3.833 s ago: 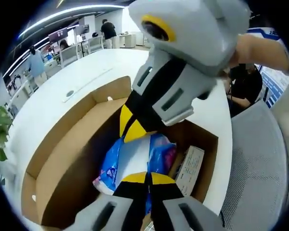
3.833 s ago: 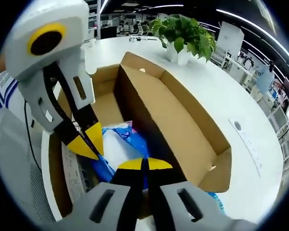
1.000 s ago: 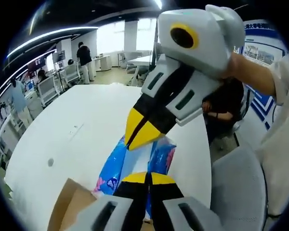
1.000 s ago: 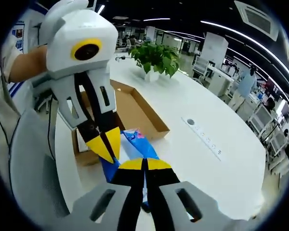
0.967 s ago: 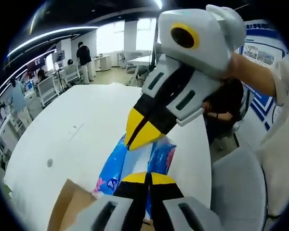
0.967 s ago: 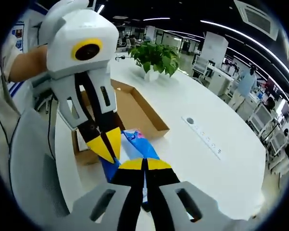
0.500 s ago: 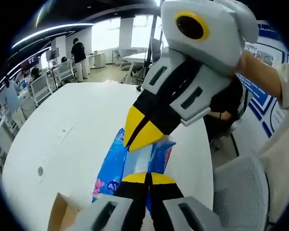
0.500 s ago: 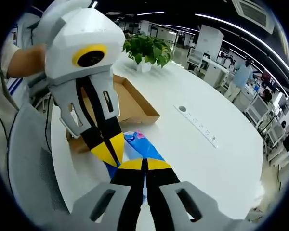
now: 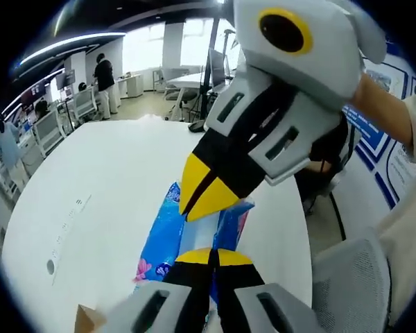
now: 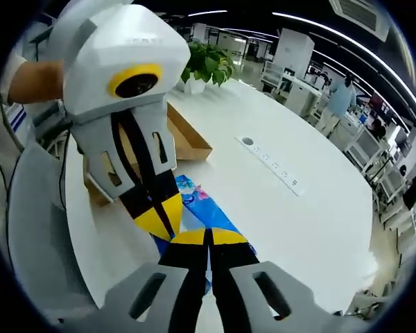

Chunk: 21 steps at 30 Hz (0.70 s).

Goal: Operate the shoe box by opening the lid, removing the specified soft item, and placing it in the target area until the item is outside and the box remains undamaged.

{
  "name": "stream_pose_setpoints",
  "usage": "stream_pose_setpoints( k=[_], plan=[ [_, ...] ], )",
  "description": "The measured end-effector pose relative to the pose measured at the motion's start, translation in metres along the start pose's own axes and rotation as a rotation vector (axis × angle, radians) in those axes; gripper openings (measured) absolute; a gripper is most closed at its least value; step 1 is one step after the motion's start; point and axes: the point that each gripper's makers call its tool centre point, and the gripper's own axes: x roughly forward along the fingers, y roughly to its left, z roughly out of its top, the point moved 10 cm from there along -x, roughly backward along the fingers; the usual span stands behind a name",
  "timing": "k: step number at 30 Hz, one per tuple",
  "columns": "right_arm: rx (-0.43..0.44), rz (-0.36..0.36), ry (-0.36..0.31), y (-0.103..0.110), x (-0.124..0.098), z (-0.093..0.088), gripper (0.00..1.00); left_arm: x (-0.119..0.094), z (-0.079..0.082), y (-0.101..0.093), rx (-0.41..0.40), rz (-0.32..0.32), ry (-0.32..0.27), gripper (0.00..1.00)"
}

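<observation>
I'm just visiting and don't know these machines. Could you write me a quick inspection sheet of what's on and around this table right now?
Surface: white table, wide and bare, with a power strip set in it.
Job's things: blue packet, soft and printed, held above the table outside the shoe box; the box sits open behind, no damage seen.
Clutter: potted plant beyond the box.
Grippers: left gripper and right gripper both shut on the packet, side by side.
Cables: a dark cable beside the grey chair.
Surroundings: open office with desks, ceiling lights and people standing far off.
</observation>
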Motion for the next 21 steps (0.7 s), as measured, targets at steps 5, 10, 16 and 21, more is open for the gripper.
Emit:
stream_pose_setpoints(
  k=[5, 10, 16, 21],
  plan=[
    [0.006, -0.016, 0.02, -0.01, -0.001, -0.008, 0.0, 0.01, 0.009, 0.002, 0.004, -0.011, 0.004, 0.0],
    [0.009, -0.019, 0.03, -0.016, -0.003, -0.016, 0.0, 0.019, 0.014, 0.005, 0.008, -0.019, 0.016, 0.0],
    [0.008, -0.023, 0.048, -0.024, -0.003, -0.024, 0.0, 0.031, 0.022, 0.007, 0.007, -0.025, 0.022, 0.0],
    [0.006, -0.027, 0.052, -0.032, -0.008, -0.029, 0.0, 0.04, 0.032, 0.006, 0.006, -0.033, 0.018, 0.0]
  ],
)
